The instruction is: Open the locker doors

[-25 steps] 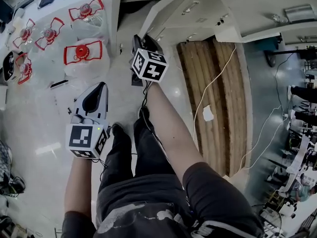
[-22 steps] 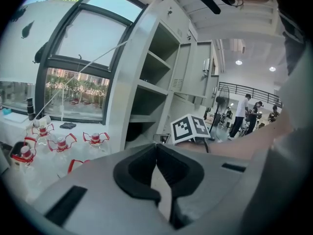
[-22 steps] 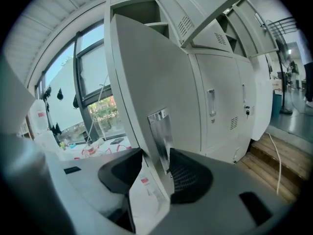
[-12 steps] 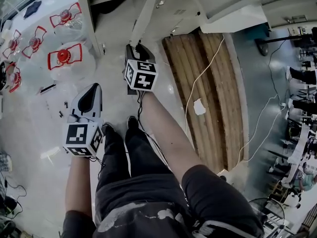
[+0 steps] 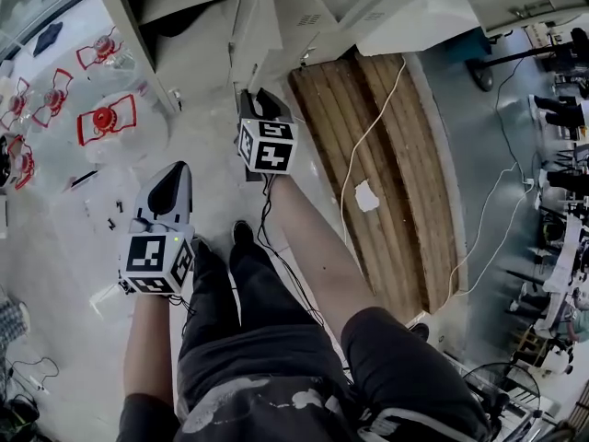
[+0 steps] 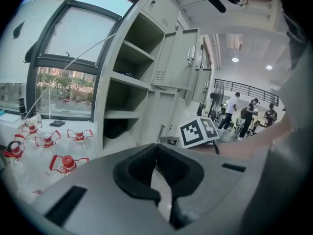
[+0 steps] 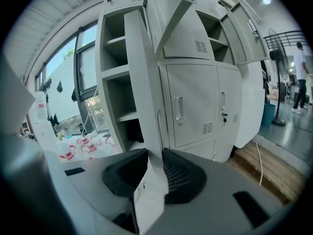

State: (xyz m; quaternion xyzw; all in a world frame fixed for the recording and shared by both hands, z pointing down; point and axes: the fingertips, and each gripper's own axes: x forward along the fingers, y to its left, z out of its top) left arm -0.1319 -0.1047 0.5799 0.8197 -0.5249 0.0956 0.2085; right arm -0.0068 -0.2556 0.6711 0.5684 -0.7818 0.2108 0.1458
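At the foot of the lockers (image 5: 189, 3) the person stands with both bare forearms stretched forward. The right arm reaches farther. The right gripper (image 5: 257, 94) points ahead and somewhat down, with its tips at the free edge of the open locker door (image 5: 250, 28). The left arm is held nearer and to the left. The left gripper (image 5: 181, 167) points ahead over the floor, well apart from the lockers.

Right gripper view: the locker door is seen edge-on, rising from between the jaws. The jaws have just been closing, and the pads now lie against both faces of the panel's edge. This view shows the fronts that the head view foreshortens:
- The lower doors (image 7: 188, 104) to the right are closed, each with a handle and vent slots.
- The upper doors (image 7: 183, 31) are swung out.
- The shelves (image 7: 115, 72) at the left stand open.
- A fan (image 7: 278, 48) is at the far right.

Left gripper view: its fingers are together at the tips, with nothing between them. To their right is the right gripper's marker cube (image 6: 199, 131). People (image 6: 230, 109) stand at the far right, and a window (image 6: 63, 58) is at the far left.

Head view only: a wooden pallet (image 5: 414, 182) lies right of the grippers with a white cable (image 5: 398, 81) across it. Clear jugs with red handles (image 5: 108, 118) sit on the floor at the left.

Print: black-and-white square patterns on the cubes. Marks on the locker fronts are too small to read.
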